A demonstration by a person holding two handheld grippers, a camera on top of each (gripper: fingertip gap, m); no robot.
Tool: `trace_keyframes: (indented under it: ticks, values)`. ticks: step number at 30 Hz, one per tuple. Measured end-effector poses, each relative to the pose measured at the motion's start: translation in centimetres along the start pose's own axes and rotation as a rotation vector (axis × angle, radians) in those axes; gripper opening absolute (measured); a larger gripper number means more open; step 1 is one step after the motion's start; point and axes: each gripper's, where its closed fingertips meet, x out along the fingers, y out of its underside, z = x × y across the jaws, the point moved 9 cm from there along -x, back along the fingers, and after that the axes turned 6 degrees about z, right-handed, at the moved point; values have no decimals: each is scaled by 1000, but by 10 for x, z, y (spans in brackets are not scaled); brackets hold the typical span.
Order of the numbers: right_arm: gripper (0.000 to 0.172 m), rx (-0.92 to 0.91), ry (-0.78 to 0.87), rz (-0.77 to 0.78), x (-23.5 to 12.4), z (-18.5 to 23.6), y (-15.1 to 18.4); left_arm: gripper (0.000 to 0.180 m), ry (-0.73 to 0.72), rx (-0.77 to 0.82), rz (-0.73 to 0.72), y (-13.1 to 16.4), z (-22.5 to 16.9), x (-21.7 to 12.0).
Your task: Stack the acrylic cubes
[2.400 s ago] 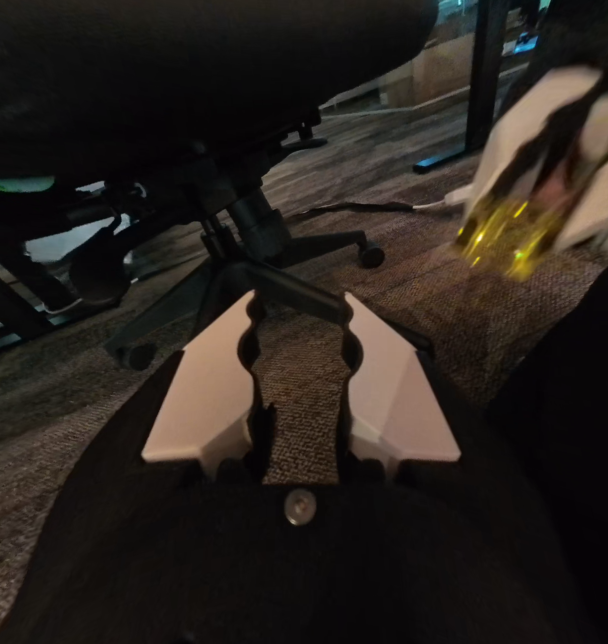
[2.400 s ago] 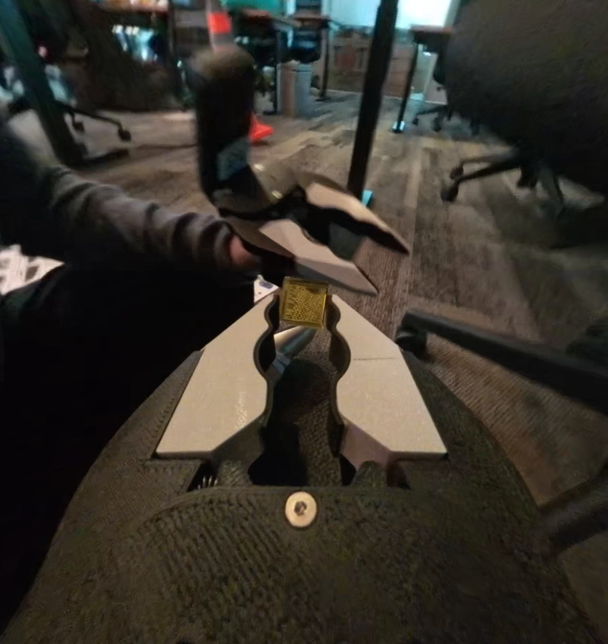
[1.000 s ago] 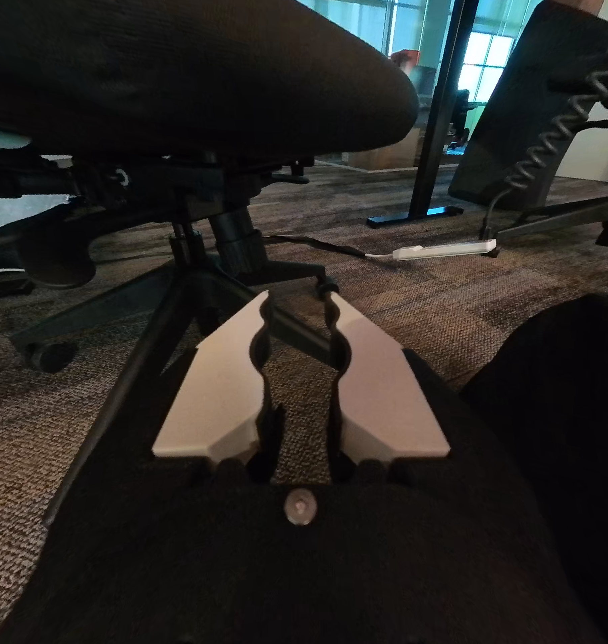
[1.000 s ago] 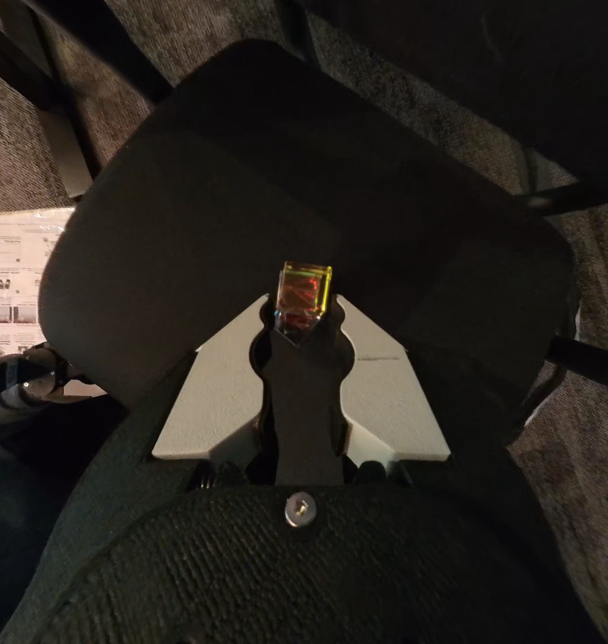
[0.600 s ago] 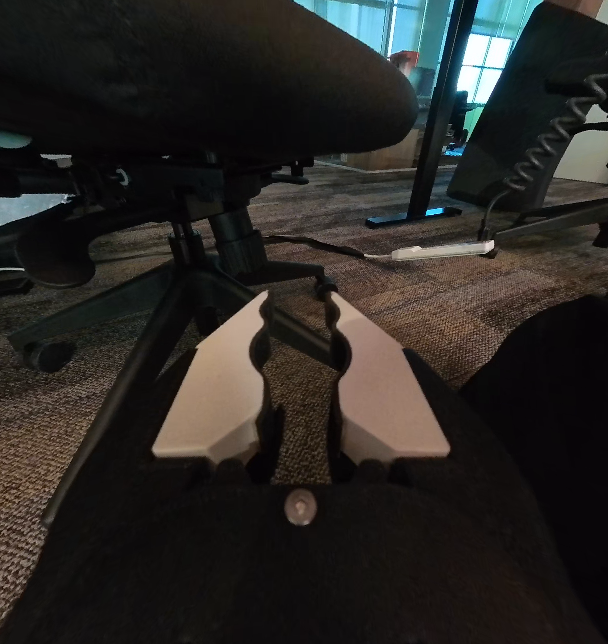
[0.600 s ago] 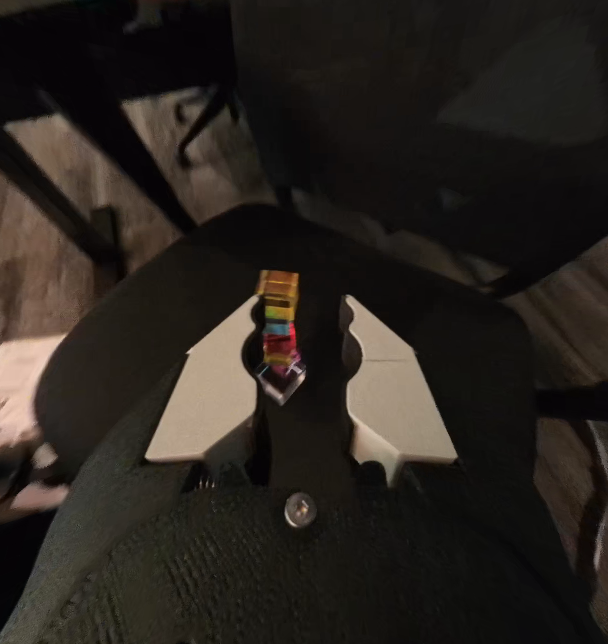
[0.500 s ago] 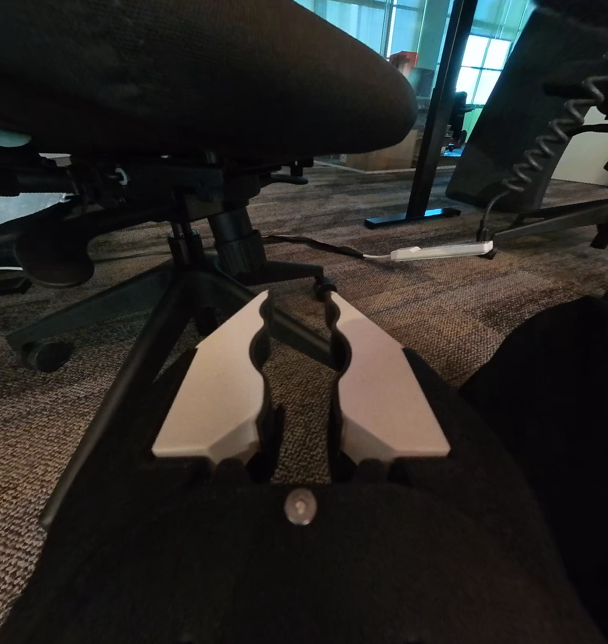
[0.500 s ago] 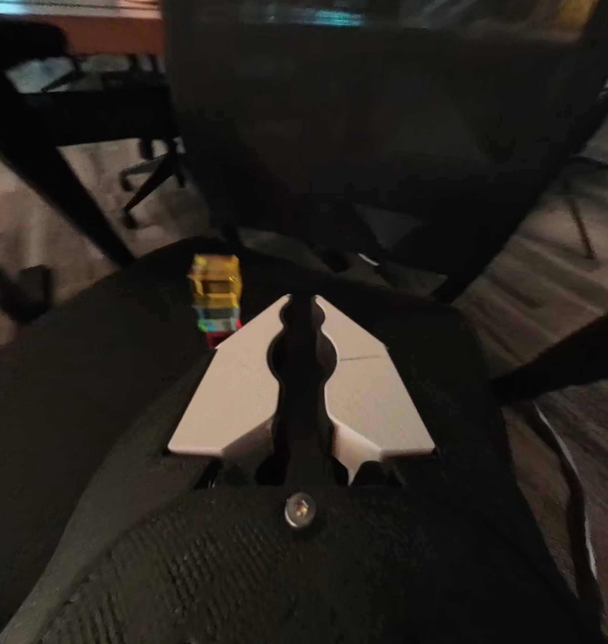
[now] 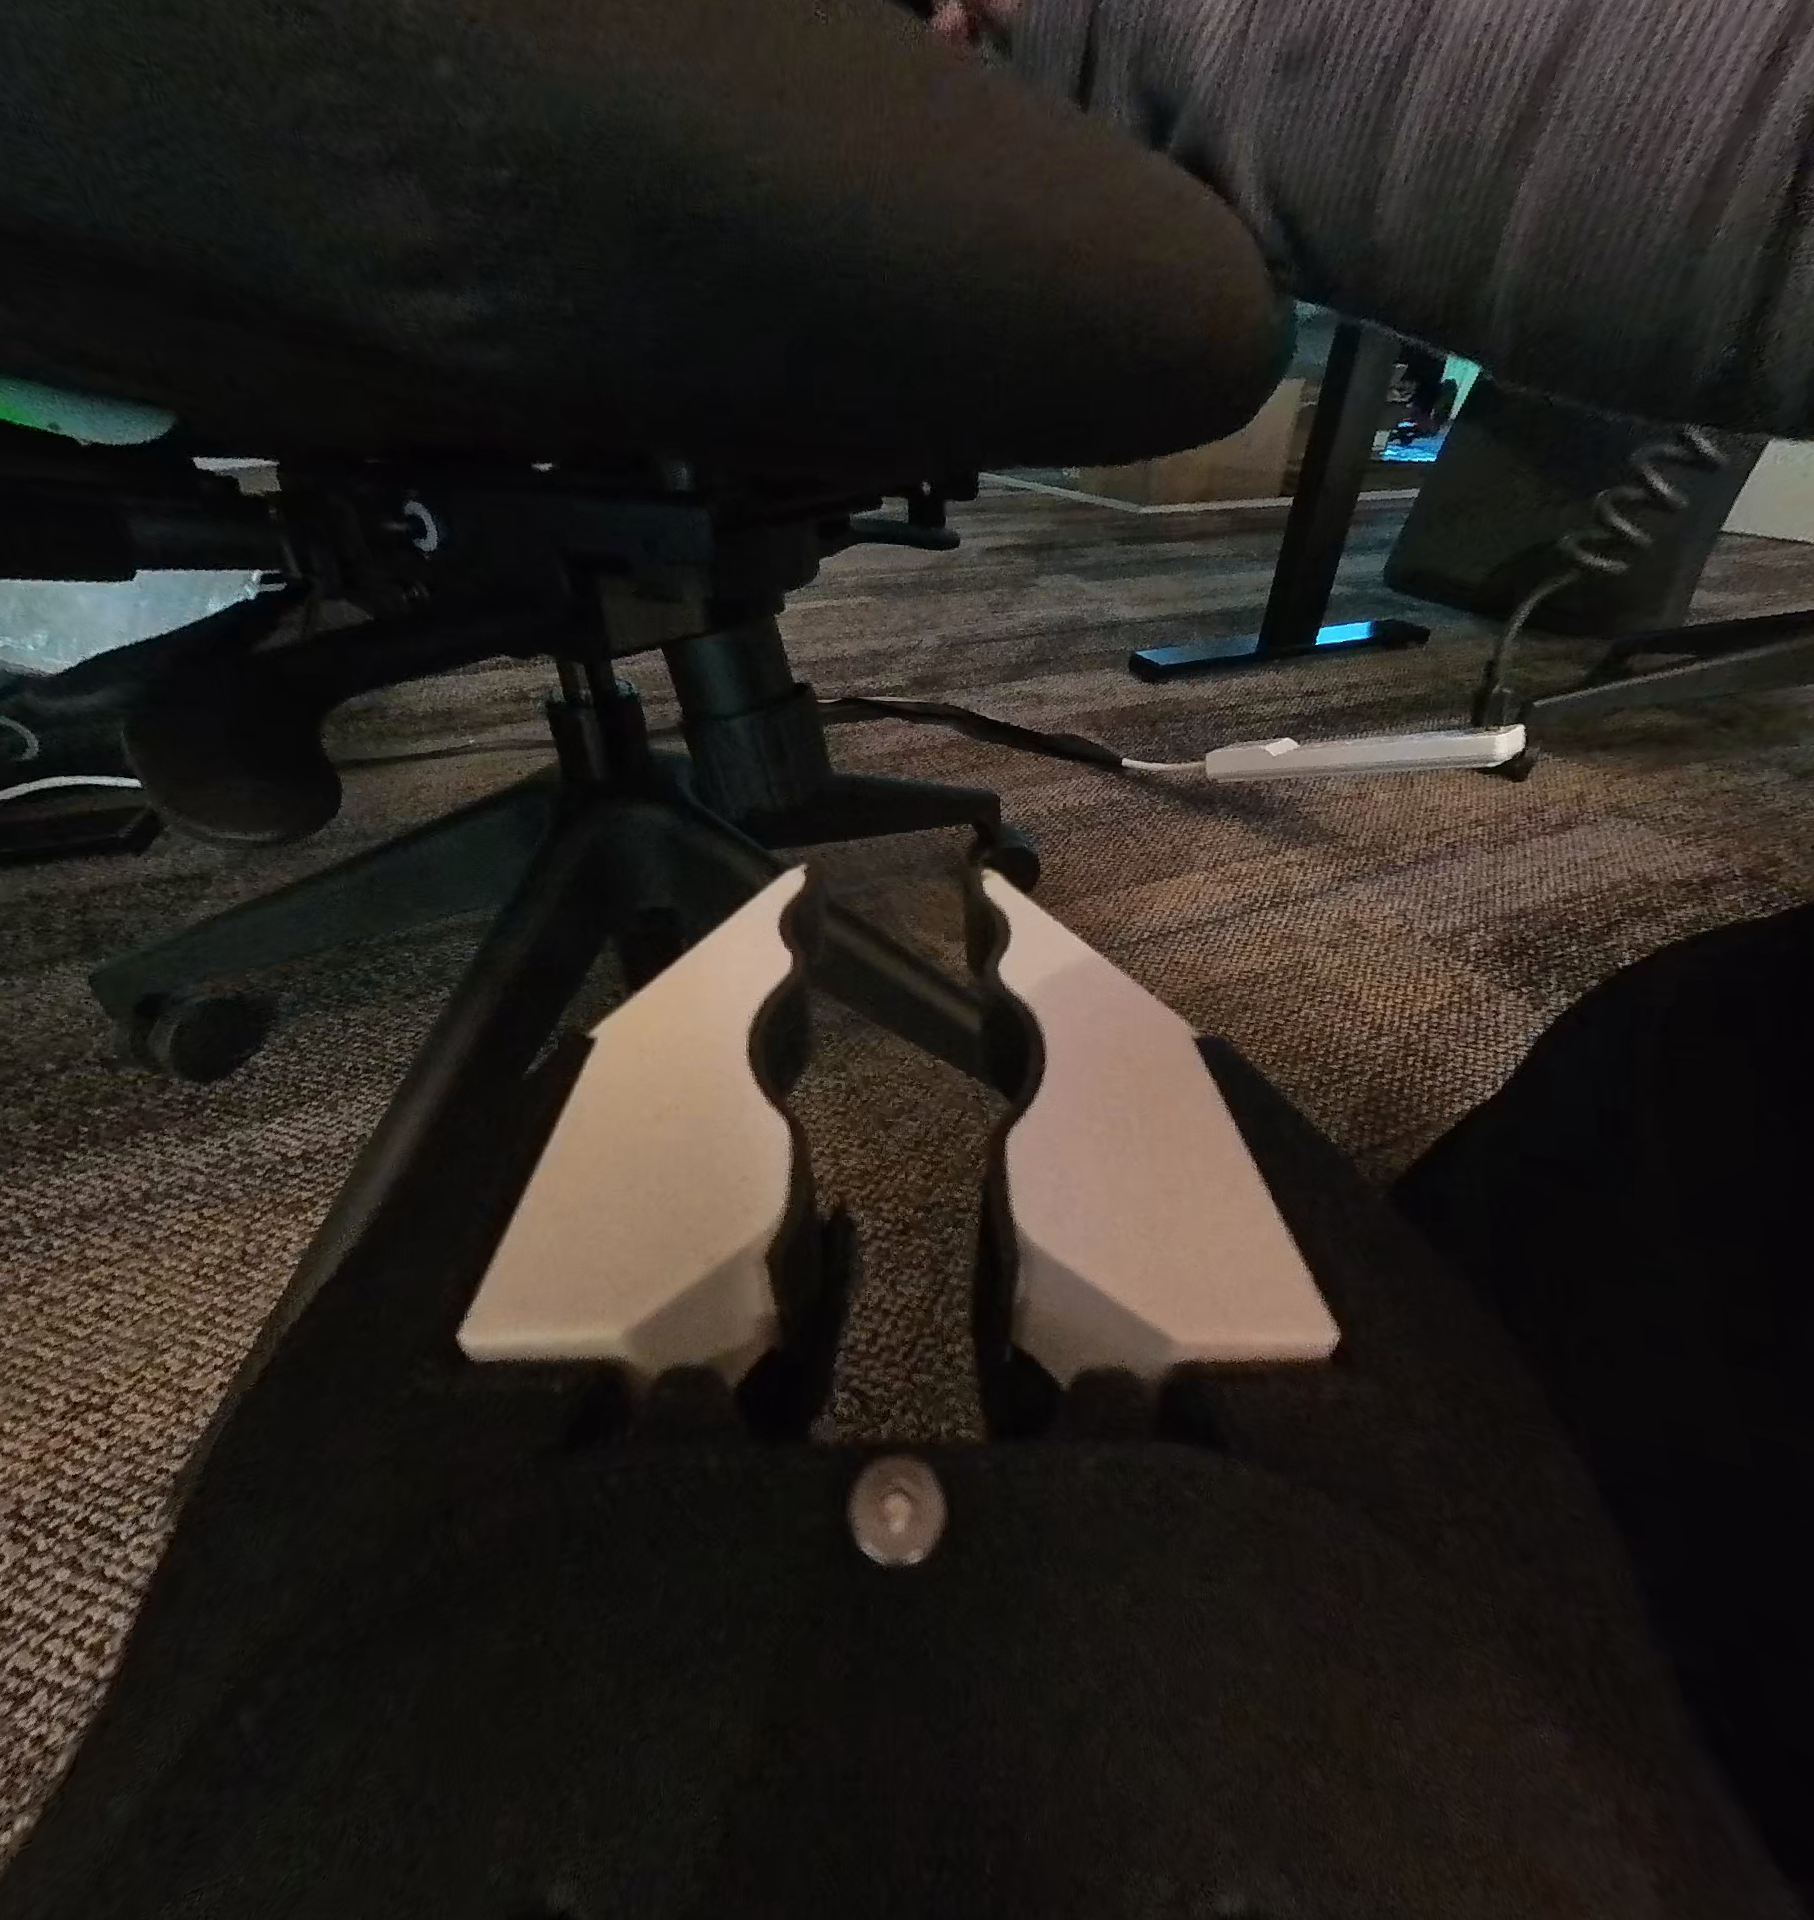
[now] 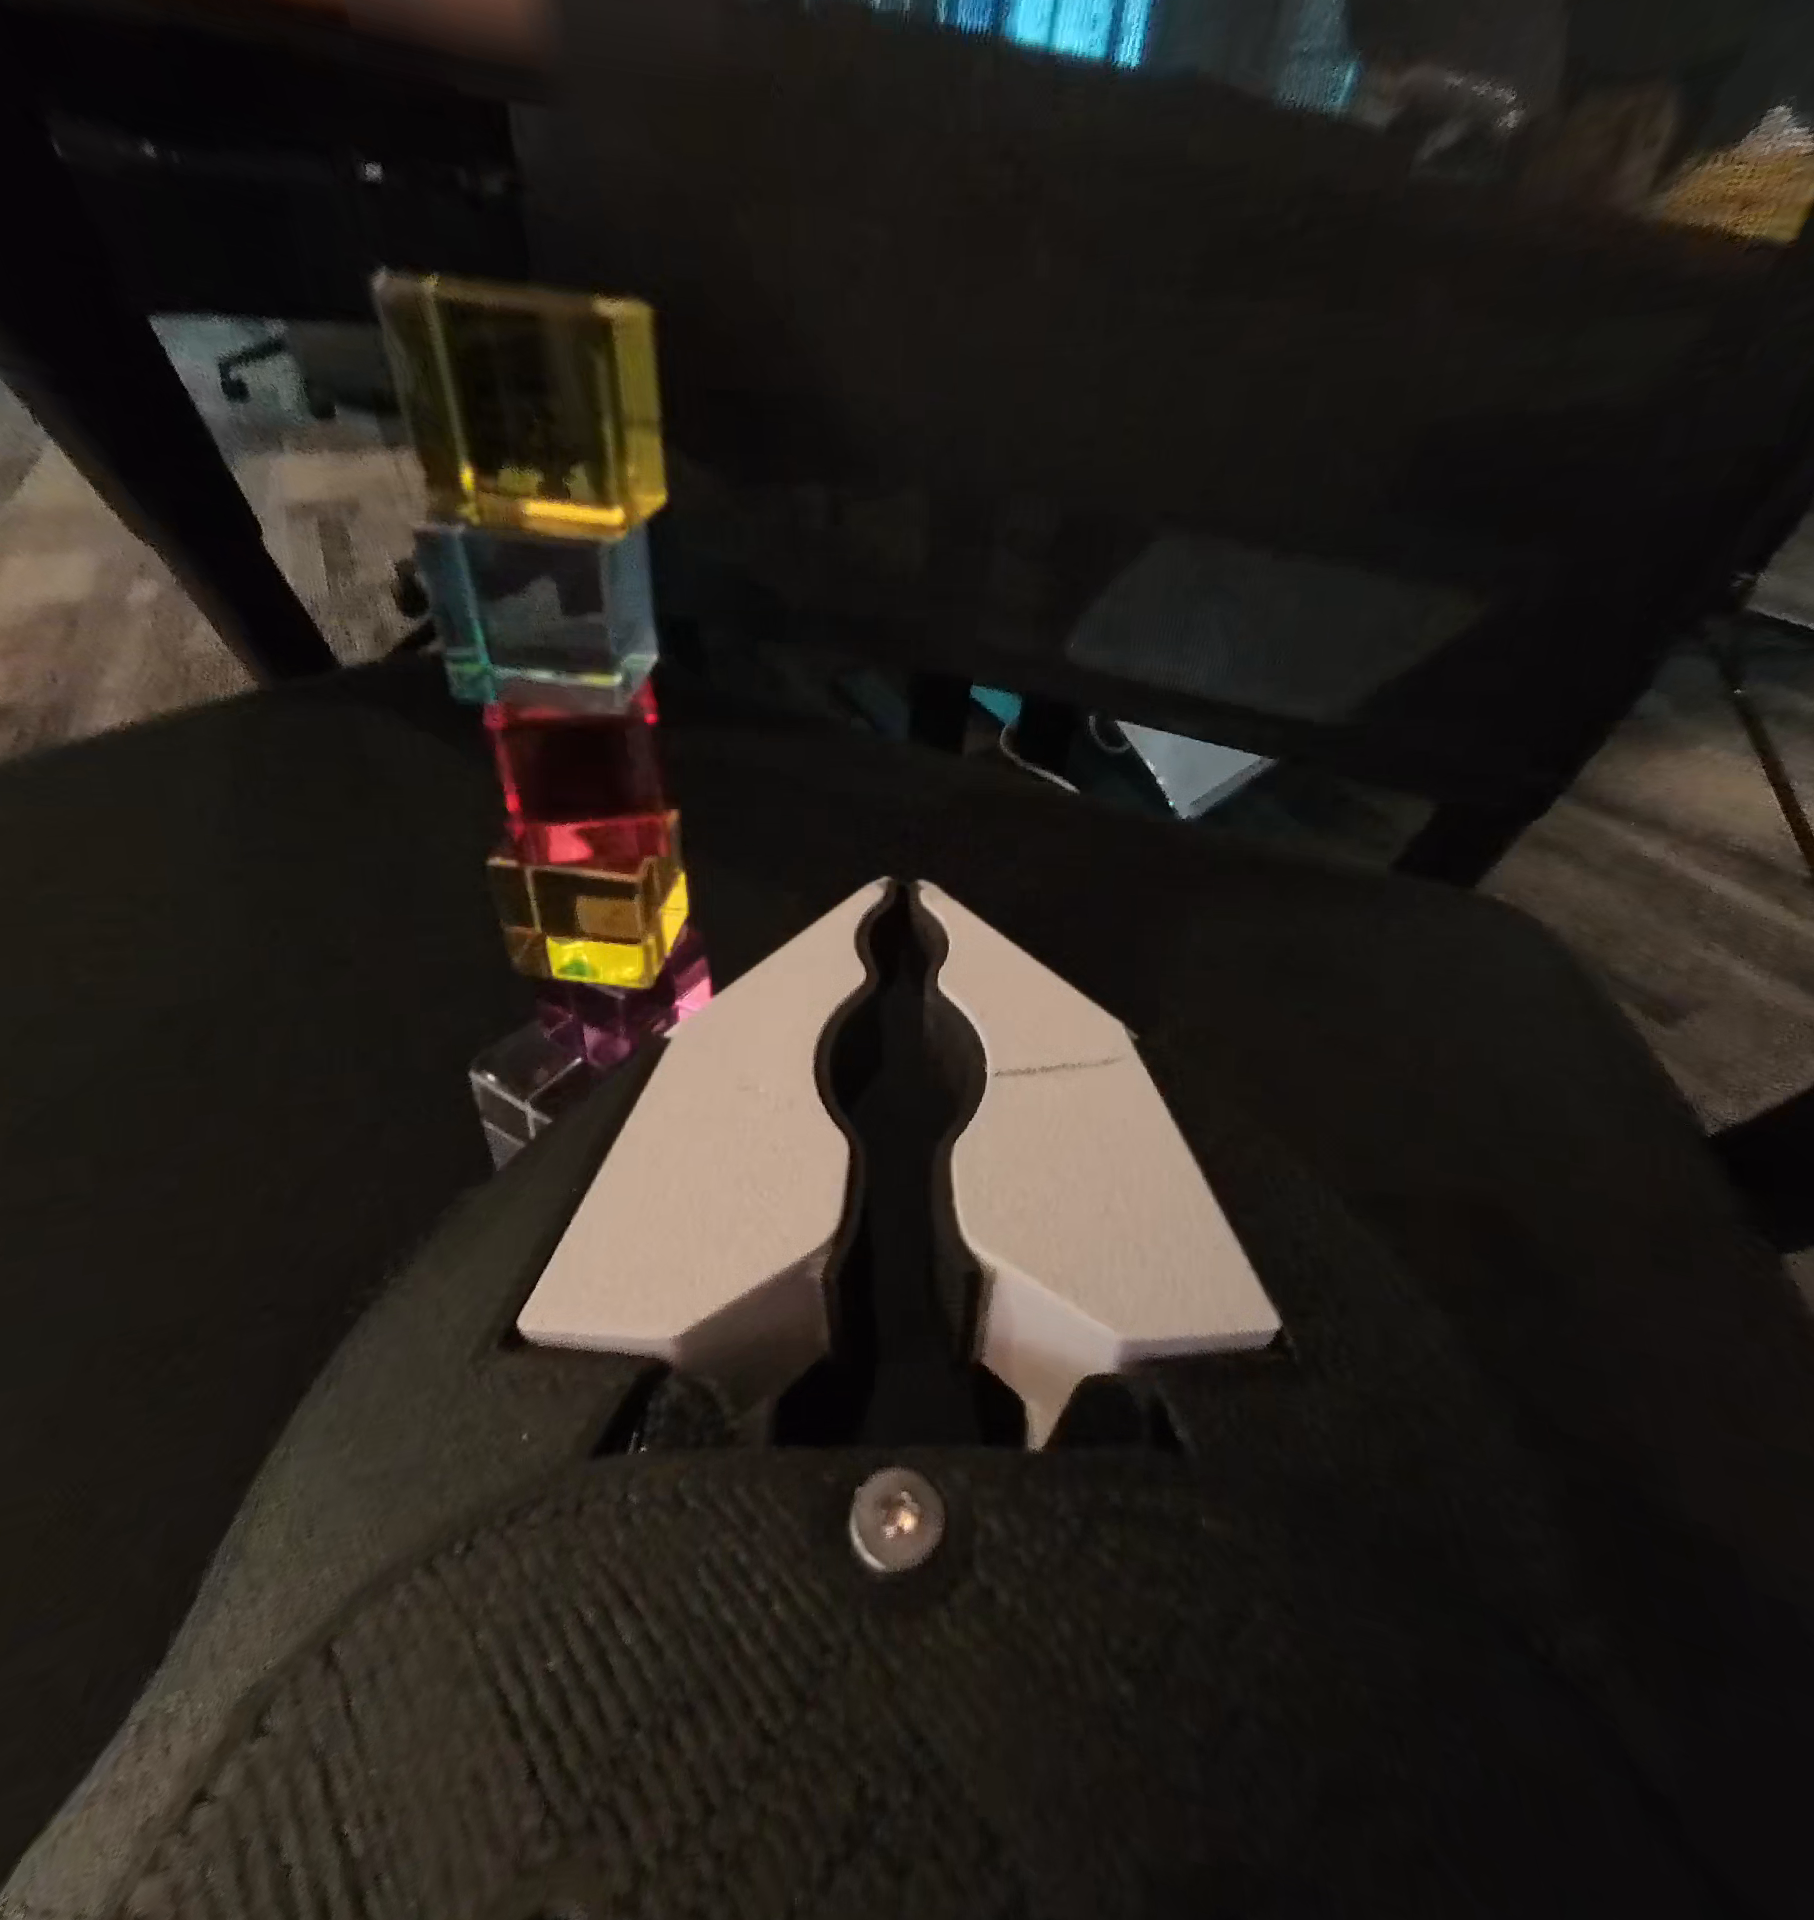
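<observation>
Left of closed, empty right tool [image 10: 908,891]: cube tower [image 10: 570,665]; left tool [image 9: 892,883] open before chair base [image 9: 674,831].

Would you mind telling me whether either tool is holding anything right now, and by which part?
Nothing is held. The right tool is shut beside the block tower; the left tool is open.

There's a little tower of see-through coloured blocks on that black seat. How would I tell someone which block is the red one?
Find the black chair seat in the right wrist view, then the tower of clear blocks standing on it, left of the shut gripper. The red block is third from the top, under the pale blue block and above a yellow block; it is the only red one.
</observation>
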Motion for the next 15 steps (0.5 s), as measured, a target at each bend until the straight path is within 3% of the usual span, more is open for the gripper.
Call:
trace_keyframes:
  ticks: [10,15]
  values:
    - [0,-203,-86,211,20,23,10,25,-23,-12,-4,0,3,-4]
    - [0,-262,-95,211,20,28,11,25,-25,-17,-7,0,3,-5]
